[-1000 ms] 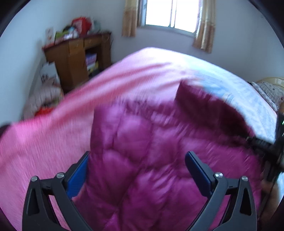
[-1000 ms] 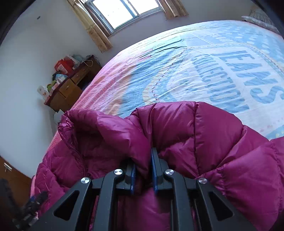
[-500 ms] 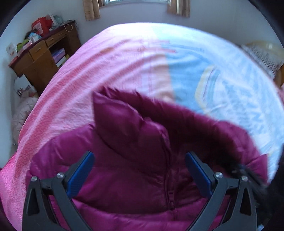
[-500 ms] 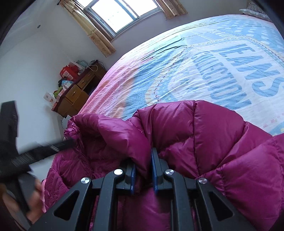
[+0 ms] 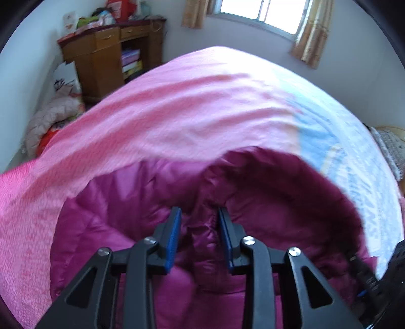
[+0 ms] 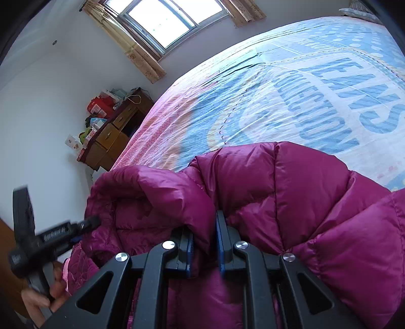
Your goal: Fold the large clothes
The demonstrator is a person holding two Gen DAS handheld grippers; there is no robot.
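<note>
A magenta quilted down jacket [image 5: 265,192] lies bunched on the bed and fills the lower half of both views. My left gripper [image 5: 200,215] is shut on a fold of the jacket near its collar and zipper. My right gripper [image 6: 204,220] is shut on another thick fold of the jacket [image 6: 291,192], which bulges over the blue pads. The left gripper also shows in the right wrist view [image 6: 83,225], at the jacket's left edge. The right gripper's body shows at the lower right of the left wrist view.
The bed [image 5: 202,108] has a pink and light blue cover with large blue lettering [image 6: 329,96]. A wooden desk [image 5: 101,58] piled with items stands by the wall on the left. Bags and clothing [image 5: 55,108] lie on the floor beside it. A curtained window [image 6: 164,20] is behind.
My left gripper was wide open over the jacket and has now closed on a fold near the collar. My right gripper has kept its hold throughout.
</note>
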